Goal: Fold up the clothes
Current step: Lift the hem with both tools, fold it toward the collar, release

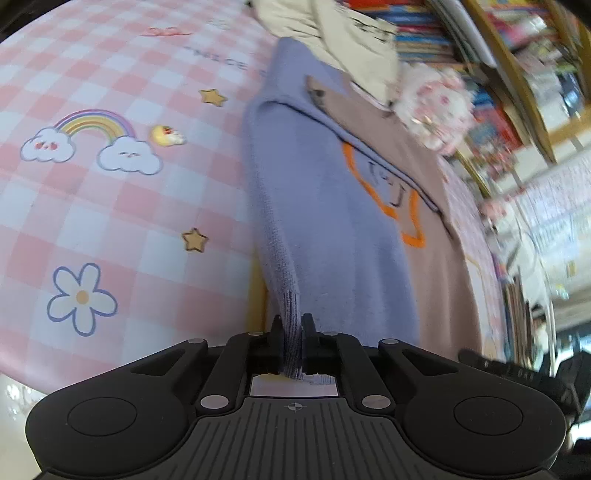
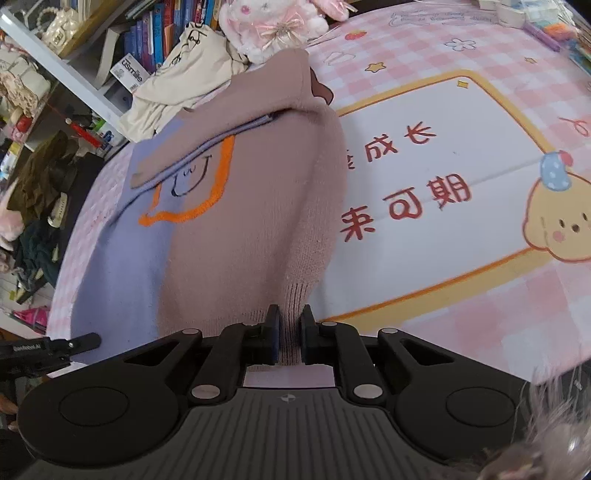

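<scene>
A knitted sweater, half lavender [image 1: 332, 229] and half dusty pink [image 2: 240, 221], lies on a pink checked cloth with an orange-outlined star on its front. My left gripper [image 1: 293, 332] is shut on the ribbed hem of the lavender side, which rises from the table into the jaws. My right gripper [image 2: 290, 332] is shut on the ribbed hem of the pink side. The sweater's sleeves are folded across its upper part. The left gripper's tip [image 2: 74, 341] shows at the left edge of the right wrist view.
A cream garment [image 2: 184, 74] and a pink plush toy [image 2: 273, 26] lie beyond the sweater's collar. Bookshelves [image 1: 498, 48] stand behind them. The printed cloth [image 2: 443, 177] spreads to the right, and small items [image 2: 546, 22] sit at its far corner.
</scene>
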